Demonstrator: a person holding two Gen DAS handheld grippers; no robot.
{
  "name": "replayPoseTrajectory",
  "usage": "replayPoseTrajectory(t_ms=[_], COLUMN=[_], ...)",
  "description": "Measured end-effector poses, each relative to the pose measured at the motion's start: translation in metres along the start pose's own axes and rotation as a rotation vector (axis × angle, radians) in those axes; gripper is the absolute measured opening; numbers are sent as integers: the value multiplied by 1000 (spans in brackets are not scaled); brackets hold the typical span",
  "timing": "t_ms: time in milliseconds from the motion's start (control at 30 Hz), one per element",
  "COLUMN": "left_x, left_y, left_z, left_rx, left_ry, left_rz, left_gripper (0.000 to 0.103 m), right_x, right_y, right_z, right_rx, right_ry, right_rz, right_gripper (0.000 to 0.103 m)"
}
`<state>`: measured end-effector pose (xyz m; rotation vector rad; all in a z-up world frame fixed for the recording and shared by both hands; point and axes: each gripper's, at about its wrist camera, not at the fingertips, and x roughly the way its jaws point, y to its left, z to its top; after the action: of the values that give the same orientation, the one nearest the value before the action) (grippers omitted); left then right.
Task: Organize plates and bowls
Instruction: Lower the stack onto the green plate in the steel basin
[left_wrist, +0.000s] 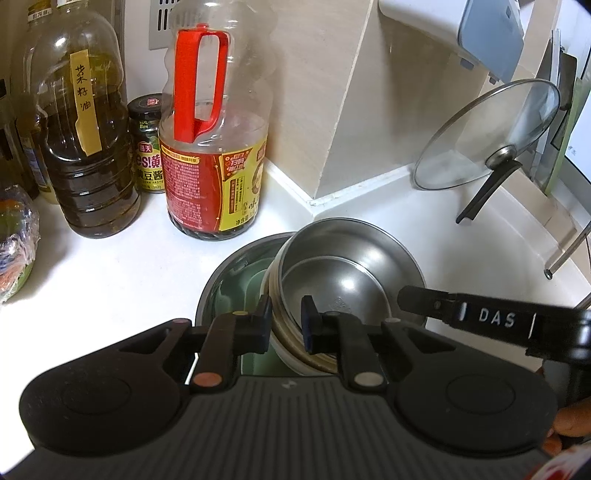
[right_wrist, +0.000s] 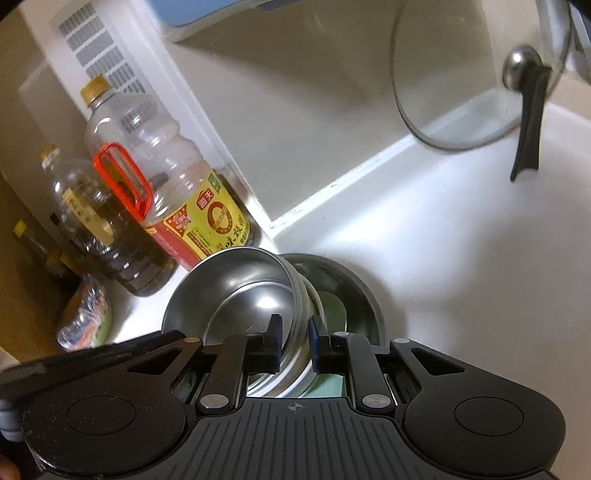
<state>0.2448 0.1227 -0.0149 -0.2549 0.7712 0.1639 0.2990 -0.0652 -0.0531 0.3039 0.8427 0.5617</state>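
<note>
Bowls (left_wrist: 343, 273) of steel, nested and tilted inside a wider basin (left_wrist: 236, 269) on the white counter (left_wrist: 129, 273), are pinched at opposite rims by the left gripper (left_wrist: 286, 321) and right gripper (right_wrist: 295, 338).

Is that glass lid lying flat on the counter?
No, the glass lid stands tilted on edge, leaning against the wall behind the white counter, its black handle pointing down.

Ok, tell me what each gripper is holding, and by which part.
Both hold the stack of metal bowls: the left gripper pinches its rim on one side, the right gripper the rim on the opposite side.
</note>
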Motion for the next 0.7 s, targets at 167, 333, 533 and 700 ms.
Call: replayPoseTrajectory(t_ms=[167, 333, 533, 700], left_x=[0, -2, -1, 2], left_y=[0, -1, -2, 1], left_z=[1, 5, 4, 5], left_rx=[3, 9, 15, 5], left_ry=[7, 5, 17, 22], left_rz=[0, -2, 2, 0], left_gripper=[14, 14, 14, 15], right_x=[-2, -1, 1, 3], right_y=[-8, -11, -12, -7], right_z=[6, 12, 14, 15], right_rx=[86, 137, 153, 121], right_ry=[23, 49, 73, 70], right_rz=[23, 30, 27, 14], right_gripper=[13, 13, 13, 14])
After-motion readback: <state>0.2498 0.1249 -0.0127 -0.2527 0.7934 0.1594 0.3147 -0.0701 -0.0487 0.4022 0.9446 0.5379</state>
